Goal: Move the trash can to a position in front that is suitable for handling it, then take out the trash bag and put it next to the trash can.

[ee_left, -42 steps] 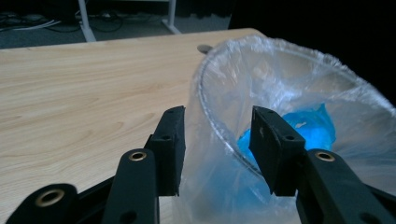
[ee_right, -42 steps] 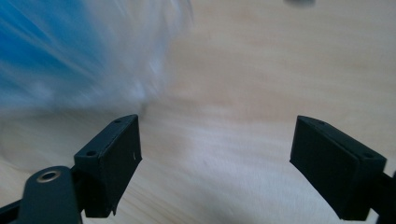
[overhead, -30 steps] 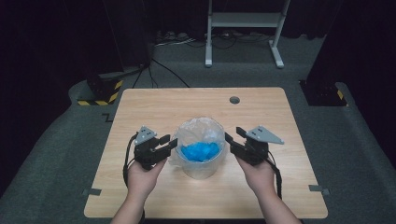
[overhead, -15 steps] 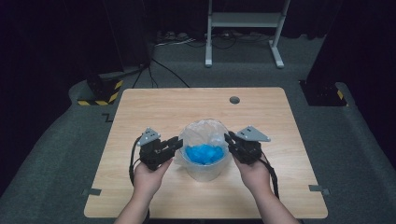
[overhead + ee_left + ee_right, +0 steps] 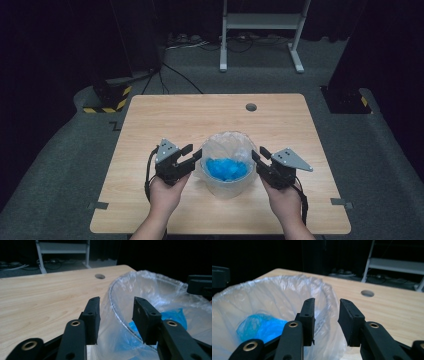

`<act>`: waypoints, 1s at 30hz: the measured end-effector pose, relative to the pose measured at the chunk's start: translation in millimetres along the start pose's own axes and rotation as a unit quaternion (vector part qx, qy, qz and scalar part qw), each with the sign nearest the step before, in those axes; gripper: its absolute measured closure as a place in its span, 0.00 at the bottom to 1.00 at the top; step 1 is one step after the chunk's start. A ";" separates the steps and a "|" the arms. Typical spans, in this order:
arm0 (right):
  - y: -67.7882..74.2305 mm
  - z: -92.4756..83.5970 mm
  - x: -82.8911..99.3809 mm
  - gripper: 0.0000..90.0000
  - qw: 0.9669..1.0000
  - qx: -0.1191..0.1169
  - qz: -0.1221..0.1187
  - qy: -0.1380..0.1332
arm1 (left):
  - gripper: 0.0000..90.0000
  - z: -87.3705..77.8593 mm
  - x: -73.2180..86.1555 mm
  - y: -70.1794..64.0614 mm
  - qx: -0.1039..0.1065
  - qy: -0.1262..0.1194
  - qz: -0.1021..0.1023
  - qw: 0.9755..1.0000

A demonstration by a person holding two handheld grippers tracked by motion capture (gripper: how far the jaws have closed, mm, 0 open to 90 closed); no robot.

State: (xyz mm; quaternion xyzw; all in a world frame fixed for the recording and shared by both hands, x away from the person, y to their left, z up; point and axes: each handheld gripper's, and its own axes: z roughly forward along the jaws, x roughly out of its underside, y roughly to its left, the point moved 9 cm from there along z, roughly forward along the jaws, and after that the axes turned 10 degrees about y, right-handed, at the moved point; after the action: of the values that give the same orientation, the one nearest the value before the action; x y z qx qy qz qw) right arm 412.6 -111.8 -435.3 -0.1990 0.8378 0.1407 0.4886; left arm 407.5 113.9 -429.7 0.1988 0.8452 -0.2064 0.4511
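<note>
**Bucket lined with clear bag, flanked by our two grippers**

Bucket (image 5: 226,167) with a thin, crinkled, see-through plastic bag (image 5: 155,287) draped over its rim sits near our edge of the wooden table (image 5: 150,120), roughly midway across it. Something crumpled and bright blue (image 5: 227,169) lies at the bottom inside the liner. The film is cloudy white where it folds, and through it we can make out the round rim as a thin dark line.

At 9 o'clock of the bucket we hold our left gripper (image 5: 192,155), jaws parted, with the rim and its film standing in the gap between them in the left gripper view (image 5: 116,315); whether the pads touch the plastic we cannot tell. At 3 o'clock sits our right gripper (image 5: 259,154), jaws likewise apart, straddling the bagged rim in its own view (image 5: 326,315).

Farther off, at 12 o'clock, the tabletop has a small round hole (image 5: 251,107). Beyond the table edge lie grey floor, dark cables, and the feet of a white metal stand (image 5: 260,22); a yellow-and-black striped base (image 5: 106,100) rests at about 10 o'clock.
</note>
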 end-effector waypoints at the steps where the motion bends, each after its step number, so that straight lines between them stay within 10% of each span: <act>1: -0.8 -1.9 -1.3 0.73 1.000 0.001 0.003 -0.004 | 0.60 -1.3 -0.5 0.6 -0.005 -0.001 0.002 1.000; 13: 2.9 -5.9 -1.8 0.81 1.000 0.008 -0.011 -0.007 | 0.65 11.9 12.1 -4.4 0.031 0.045 -0.006 0.998; 30: -3.3 0.4 7.1 0.82 0.999 -0.006 0.031 0.012 | 0.93 13.8 6.3 -7.7 0.037 0.019 -0.013 0.999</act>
State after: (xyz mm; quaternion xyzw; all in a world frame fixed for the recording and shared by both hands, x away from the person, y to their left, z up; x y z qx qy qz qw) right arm 411.3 -115.9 -441.8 -0.1774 0.8487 0.1579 0.4726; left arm 409.6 101.1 -440.8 0.2086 0.8477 -0.2399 0.4248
